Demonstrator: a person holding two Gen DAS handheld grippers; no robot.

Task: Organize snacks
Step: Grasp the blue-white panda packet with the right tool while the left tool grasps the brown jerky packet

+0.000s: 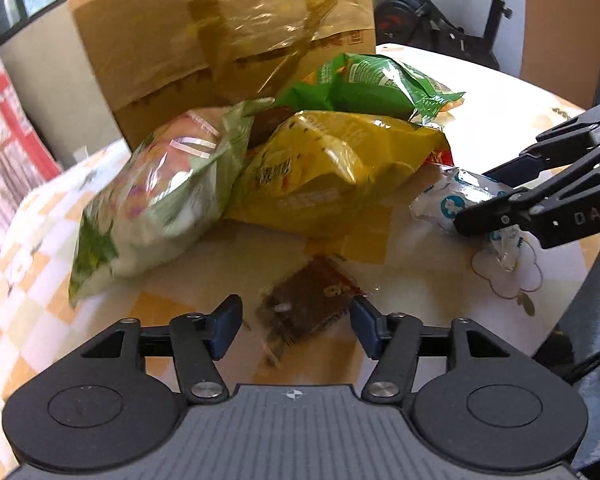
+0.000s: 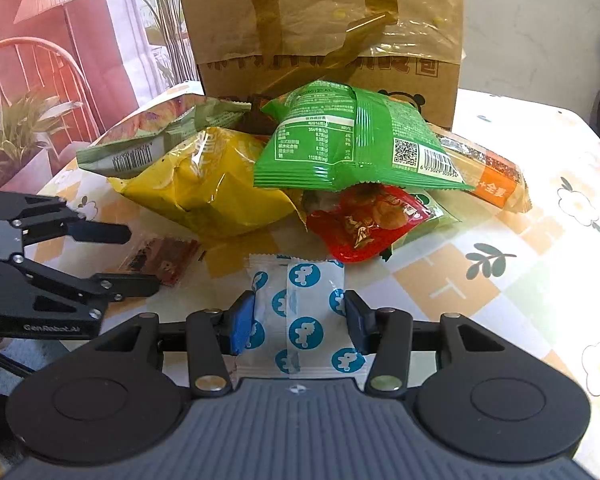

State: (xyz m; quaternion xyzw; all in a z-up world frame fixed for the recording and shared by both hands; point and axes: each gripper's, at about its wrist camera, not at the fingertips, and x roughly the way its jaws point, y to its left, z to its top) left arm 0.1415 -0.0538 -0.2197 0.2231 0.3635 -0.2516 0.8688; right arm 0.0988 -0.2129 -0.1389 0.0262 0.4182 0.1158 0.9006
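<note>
A pile of snack bags lies on the table before a brown paper bag (image 1: 220, 40) (image 2: 324, 28): a yellow bag (image 1: 332, 168) (image 2: 208, 184), a green bag (image 1: 372, 84) (image 2: 352, 140), a pale green bag (image 1: 156, 200) (image 2: 148, 136), a red pouch (image 2: 364, 220) and an orange bar (image 2: 488, 176). My left gripper (image 1: 296, 320) (image 2: 140, 258) is open around a small brown packet (image 1: 308, 304) (image 2: 160, 260) on the table. My right gripper (image 2: 300, 320) (image 1: 476, 212) is shut on a white packet with blue dots (image 2: 300, 316) (image 1: 456, 200).
The round table (image 1: 440, 280) (image 2: 480, 280) has an orange and white checked cloth with flower prints. An exercise bike (image 1: 452, 20) stands behind the table. A patterned wall with a lamp (image 2: 60, 40) is at the left.
</note>
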